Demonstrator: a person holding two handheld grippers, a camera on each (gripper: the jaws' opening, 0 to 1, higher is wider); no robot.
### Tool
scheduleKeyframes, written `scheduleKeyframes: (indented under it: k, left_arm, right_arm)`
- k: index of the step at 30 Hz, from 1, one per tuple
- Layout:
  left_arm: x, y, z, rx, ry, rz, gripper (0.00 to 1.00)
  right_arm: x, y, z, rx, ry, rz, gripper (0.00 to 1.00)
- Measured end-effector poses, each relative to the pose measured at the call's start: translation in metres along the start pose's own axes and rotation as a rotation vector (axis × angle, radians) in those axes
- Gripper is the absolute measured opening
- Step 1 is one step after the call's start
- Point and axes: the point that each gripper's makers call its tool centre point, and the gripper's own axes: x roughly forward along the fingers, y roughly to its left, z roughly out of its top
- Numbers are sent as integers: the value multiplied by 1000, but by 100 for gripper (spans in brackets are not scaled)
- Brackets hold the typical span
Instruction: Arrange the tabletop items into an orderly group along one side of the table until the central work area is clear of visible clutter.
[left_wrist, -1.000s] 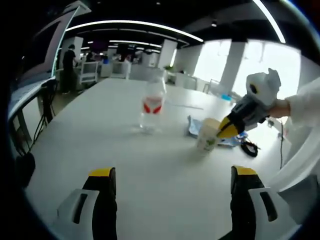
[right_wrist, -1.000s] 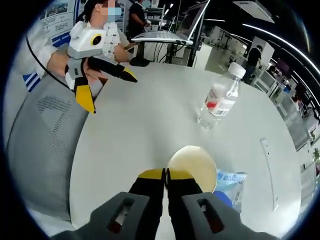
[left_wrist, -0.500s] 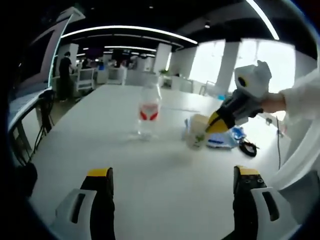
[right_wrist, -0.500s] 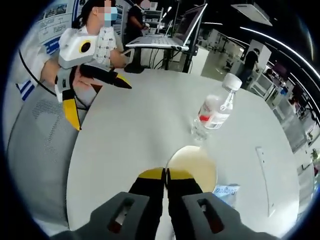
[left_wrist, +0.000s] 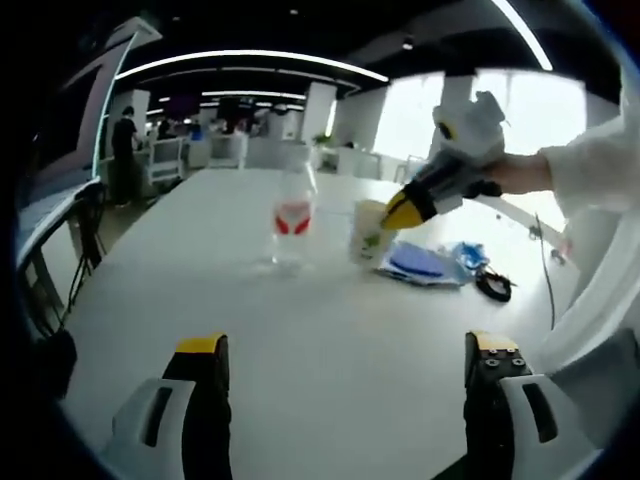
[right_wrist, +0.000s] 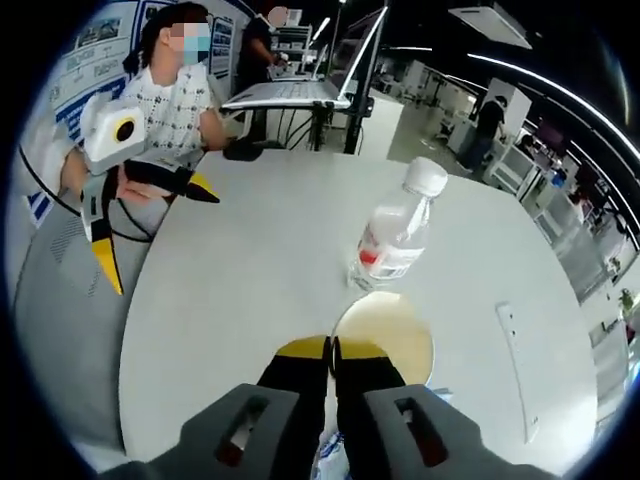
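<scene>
White bench (left_wrist: 330, 340). Clear bottle (right_wrist: 393, 235), white cap, red label. Cream cup (right_wrist: 384, 336) with green print. Blue packet (left_wrist: 420, 264). Black cable (left_wrist: 493, 285). Right gripper (right_wrist: 330, 350) yellow tips, grey body.

Ahead of the left gripper (left_wrist: 345, 420) stand a clear glossy plastic bottle (left_wrist: 292, 218), a matt paper cup (left_wrist: 368, 230), on the smooth white table (left_wrist: 330, 330).
</scene>
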Motion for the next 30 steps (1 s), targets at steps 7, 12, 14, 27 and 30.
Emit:
scheduleKeyframes:
  k: [7, 12, 14, 27, 30]
  left_arm:
    - [-2, 2, -1, -9, 1, 6, 94]
    - [-3, 2, 0, -21, -8, 8, 94]
    - [-3, 3, -1, -23, -5, 9, 94]
    - [-1, 3, -4, -32, 6, 1, 93]
    - [0, 5, -5, -17, 13, 5, 92]
  right_arm:
    - [13, -8, 6, -9, 9, -1, 0]
    - [23, -12, 10, -21, 14, 6, 0]
    - [28, -14, 10, -22, 18, 11, 0]
    - [46, -26, 4, 3, 30, 7, 0]
    - [50, -24, 1, 1, 38, 16, 0]
